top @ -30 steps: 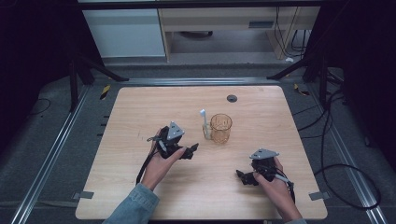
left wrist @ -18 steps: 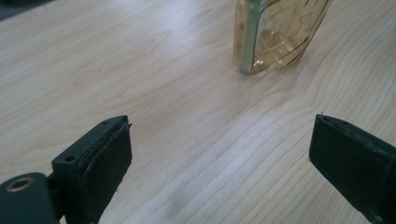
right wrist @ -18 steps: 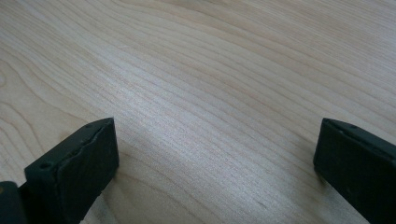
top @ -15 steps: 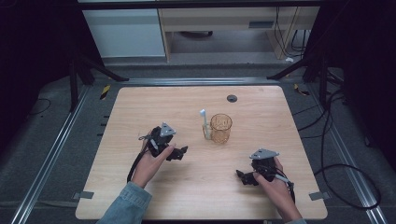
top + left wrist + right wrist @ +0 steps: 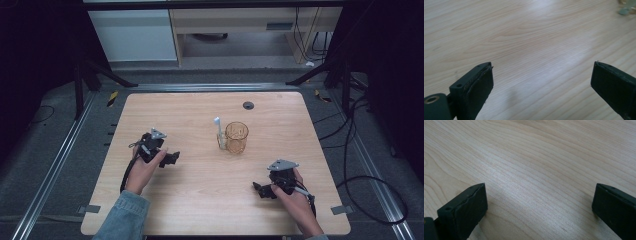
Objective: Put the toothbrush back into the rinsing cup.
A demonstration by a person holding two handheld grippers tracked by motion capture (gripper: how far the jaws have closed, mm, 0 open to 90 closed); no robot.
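Note:
An amber see-through cup [image 5: 236, 137] stands near the middle of the wooden table [image 5: 200, 195], with a white toothbrush-like stick [image 5: 219, 133] leaning upright at its left side. My left gripper [image 5: 173, 158] rests low over the table's left half, jaws wide apart, pointing right toward the cup and well short of it. In the left gripper view my gripper [image 5: 541, 87] is open over bare wood, and a corner of the cup [image 5: 627, 7] shows at top right. My right gripper [image 5: 259, 189] lies near the front right, pointing left; in its own view the gripper [image 5: 540, 207] is open and holds nothing.
A small dark round grommet [image 5: 248, 105] sits in the table top near the far edge. Black cables [image 5: 370, 200] trail on the floor at the right. Metal rails [image 5: 55, 165] run along both table sides, and a white cabinet [image 5: 132, 35] stands beyond the far edge.
My left gripper has drawn back to the left, away from the cup, by a good hand's width. The right gripper has stayed in place.

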